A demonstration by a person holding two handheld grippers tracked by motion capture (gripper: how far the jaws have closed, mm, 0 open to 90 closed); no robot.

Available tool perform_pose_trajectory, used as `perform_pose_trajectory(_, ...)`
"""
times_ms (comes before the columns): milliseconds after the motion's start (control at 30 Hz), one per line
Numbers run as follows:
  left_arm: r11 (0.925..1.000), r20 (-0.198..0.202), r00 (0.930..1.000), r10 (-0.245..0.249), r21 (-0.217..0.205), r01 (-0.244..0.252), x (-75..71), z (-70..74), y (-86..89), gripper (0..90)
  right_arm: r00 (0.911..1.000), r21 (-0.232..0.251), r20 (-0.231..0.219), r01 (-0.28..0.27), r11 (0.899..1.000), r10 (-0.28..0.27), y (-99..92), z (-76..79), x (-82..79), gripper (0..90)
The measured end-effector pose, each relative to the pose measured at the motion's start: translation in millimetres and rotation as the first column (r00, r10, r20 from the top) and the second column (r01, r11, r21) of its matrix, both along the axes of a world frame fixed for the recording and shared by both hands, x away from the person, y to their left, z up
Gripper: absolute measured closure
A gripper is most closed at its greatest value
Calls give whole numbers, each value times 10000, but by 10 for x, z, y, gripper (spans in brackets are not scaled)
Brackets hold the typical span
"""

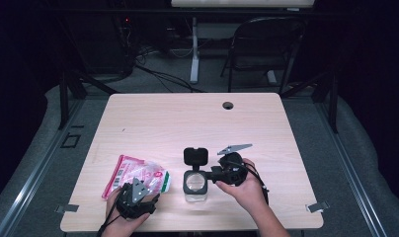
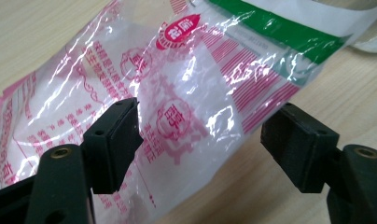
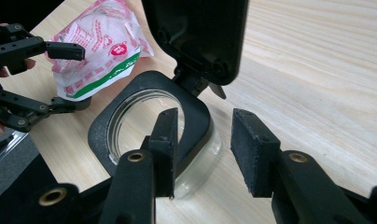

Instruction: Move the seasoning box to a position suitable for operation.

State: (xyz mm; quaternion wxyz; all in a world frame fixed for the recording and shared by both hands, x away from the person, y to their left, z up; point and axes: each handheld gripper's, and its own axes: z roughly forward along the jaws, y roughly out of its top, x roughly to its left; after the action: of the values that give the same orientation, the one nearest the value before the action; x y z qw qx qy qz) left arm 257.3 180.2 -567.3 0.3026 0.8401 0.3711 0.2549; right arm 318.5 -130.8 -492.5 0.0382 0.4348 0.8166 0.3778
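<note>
A clear plastic bag (image 1: 138,173) printed in pink with a green stripe lies on the table near its front left. My left gripper (image 1: 140,187) stands open just over it; in the left gripper view the bag (image 2: 186,93) lies between the wide jaws (image 2: 207,116) and the right pad is clear of it. A clear square jar (image 1: 195,183) with a black collar stands front centre, its hinged black lid (image 1: 195,156) flipped up. My right gripper (image 1: 211,175) is open at the jar's right side, its jaws straddling the rim (image 3: 196,121) without visibly pressing on it.
The pale wooden table (image 1: 187,118) has a cable hole (image 1: 228,105) near its far edge. A folding chair (image 1: 266,44) and a desk leg stand beyond it on grey carpet. In the right gripper view the left gripper (image 3: 67,77) sits by the bag (image 3: 102,51).
</note>
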Motion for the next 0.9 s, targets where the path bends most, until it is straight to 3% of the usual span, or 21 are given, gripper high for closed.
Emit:
perform_pose_trajectory(433, 9997, 82, 9999, -136, 224, 134, 178, -28, -139, 351, 9973, 103, 190, 710, 9974, -712, -225, 31, -133, 618)
perform_pose_trajectory(600, 9994, 55, 9996, -292, 172, 292, 254, -22, -189, 403, 9945, 122, 231, 1022, 9947, -1024, -332, 28, -192, 618)
perform_pose_trajectory(900, 9999, -121, 9999, -8, 115, 10, 374, -63, -204, 530, 9883, 153, 254, 1503, 9885, -1506, -494, 27, -277, 617)
